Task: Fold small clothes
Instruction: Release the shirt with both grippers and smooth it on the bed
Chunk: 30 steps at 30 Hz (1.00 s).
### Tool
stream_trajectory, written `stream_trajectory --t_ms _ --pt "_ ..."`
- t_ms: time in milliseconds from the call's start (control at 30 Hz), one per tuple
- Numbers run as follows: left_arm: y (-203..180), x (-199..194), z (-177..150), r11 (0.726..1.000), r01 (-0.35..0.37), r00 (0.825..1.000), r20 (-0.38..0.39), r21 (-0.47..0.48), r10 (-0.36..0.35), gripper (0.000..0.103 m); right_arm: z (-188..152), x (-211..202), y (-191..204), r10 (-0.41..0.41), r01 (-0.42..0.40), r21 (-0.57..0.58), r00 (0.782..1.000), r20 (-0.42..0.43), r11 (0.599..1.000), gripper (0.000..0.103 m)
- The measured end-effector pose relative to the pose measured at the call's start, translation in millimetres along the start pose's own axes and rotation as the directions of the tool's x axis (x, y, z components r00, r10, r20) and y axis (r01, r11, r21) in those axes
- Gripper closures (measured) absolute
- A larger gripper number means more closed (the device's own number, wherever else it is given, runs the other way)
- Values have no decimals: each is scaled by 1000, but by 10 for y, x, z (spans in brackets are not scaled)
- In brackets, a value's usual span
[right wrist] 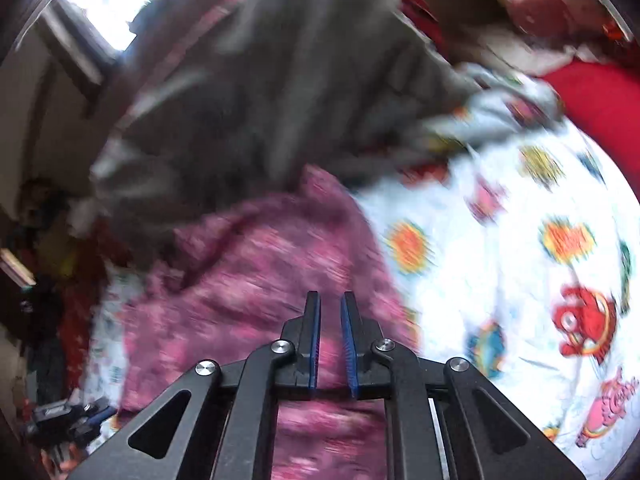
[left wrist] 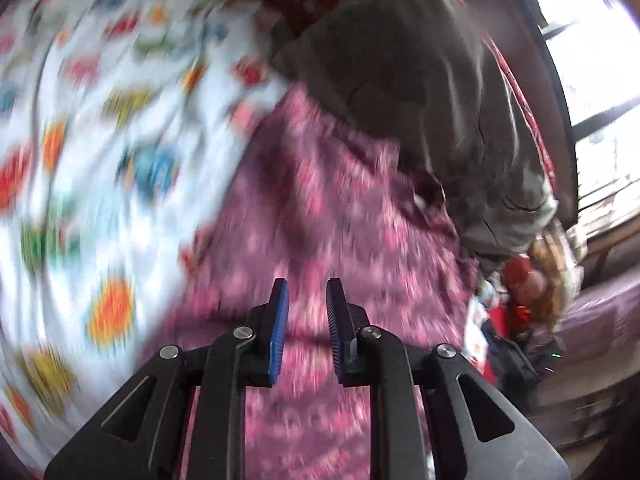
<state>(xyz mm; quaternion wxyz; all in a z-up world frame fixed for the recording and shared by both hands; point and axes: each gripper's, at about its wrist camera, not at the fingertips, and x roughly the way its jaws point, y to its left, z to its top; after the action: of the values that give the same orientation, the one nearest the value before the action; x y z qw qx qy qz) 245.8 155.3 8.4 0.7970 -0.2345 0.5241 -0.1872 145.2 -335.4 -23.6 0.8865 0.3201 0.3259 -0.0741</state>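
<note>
A pink patterned garment [left wrist: 320,200] lies crumpled on a white bedsheet with colourful cartoon prints [left wrist: 100,120]. Both wrist views are blurred. My left gripper [left wrist: 307,284] hovers over the pink cloth, its blue pads a narrow gap apart with nothing pinched between them. In the right wrist view the same pink garment [right wrist: 260,264] lies below my right gripper [right wrist: 330,296], whose pads also stand slightly apart and hold nothing. A grey garment [left wrist: 420,80] [right wrist: 260,92] lies beyond the pink one, overlapping its far edge.
The printed sheet [right wrist: 500,260] spreads to the right of the pink cloth. A red cushion or cloth [right wrist: 600,108] lies at the far right. A bright window [left wrist: 600,60] [right wrist: 112,0] is behind the bed. Toys and bags [left wrist: 520,280] pile beside it.
</note>
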Motion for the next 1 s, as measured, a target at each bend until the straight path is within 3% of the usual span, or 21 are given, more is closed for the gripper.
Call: stream_trajectory --t_ms 67,133,233,267,333,367,400,467,500,533,600,633,667,700,767,900,1000 --pt "-114 147 171 998 -46 999 12 36 45 85 -7 104 200 9 -10 -66 1000 -18 998 89" --pt "-172 371 277 991 -114 994 4 75 114 73 -53 243 308 -7 4 -105 1000 -31 994 89" --pt "-138 790 283 956 -259 964 -30 138 265 70 -143 593 248 -87 75 -113 991 -105 991 90" --pt "-124 906 260 945 -279 957 -32 173 289 70 -184 711 202 -124 107 -118 981 -148 987 96" --pt "-208 861 226 924 -310 948 3 223 318 70 -177 713 170 -87 73 -99 986 -144 992 98" --pt "-266 831 201 913 -319 943 -9 252 332 70 -147 687 181 -85 71 -89 984 -158 993 97" --pt "-306 774 150 913 -304 945 -31 273 324 70 -117 624 195 -78 66 -79 983 -164 995 90" --pt "-357 631 -10 918 -249 960 -48 308 276 70 -102 427 237 -33 18 -99 989 -145 995 89" --pt "-382 585 -126 907 -244 960 -48 342 276 66 -119 346 255 -13 -6 -125 989 -150 992 87" --pt "-380 572 -226 889 -265 951 -49 373 304 58 -138 354 252 -11 -12 -143 986 -164 990 86" --pt "-339 678 -423 849 -317 927 -53 422 372 56 -271 434 222 -63 18 -187 969 -240 982 80" --pt "-335 678 -475 837 -333 924 -26 435 381 56 -347 498 207 -77 19 -205 956 -282 979 80" --pt "-363 649 -504 826 -351 920 -3 440 392 56 -391 496 220 -80 17 -221 957 -279 975 80" --pt "-392 617 -521 822 -363 913 -6 439 407 56 -390 452 252 -92 29 -233 959 -267 972 81" --pt "-415 542 -577 825 -366 910 -19 431 414 56 -420 397 362 -135 56 -257 944 -302 965 80" --pt "-342 489 -897 825 -358 894 -94 438 438 56 -714 276 328 -230 88 -350 893 -388 933 77" --pt "-304 349 -1183 785 -389 878 -65 483 475 56 -934 37 235 -212 75 -340 897 -387 937 77"
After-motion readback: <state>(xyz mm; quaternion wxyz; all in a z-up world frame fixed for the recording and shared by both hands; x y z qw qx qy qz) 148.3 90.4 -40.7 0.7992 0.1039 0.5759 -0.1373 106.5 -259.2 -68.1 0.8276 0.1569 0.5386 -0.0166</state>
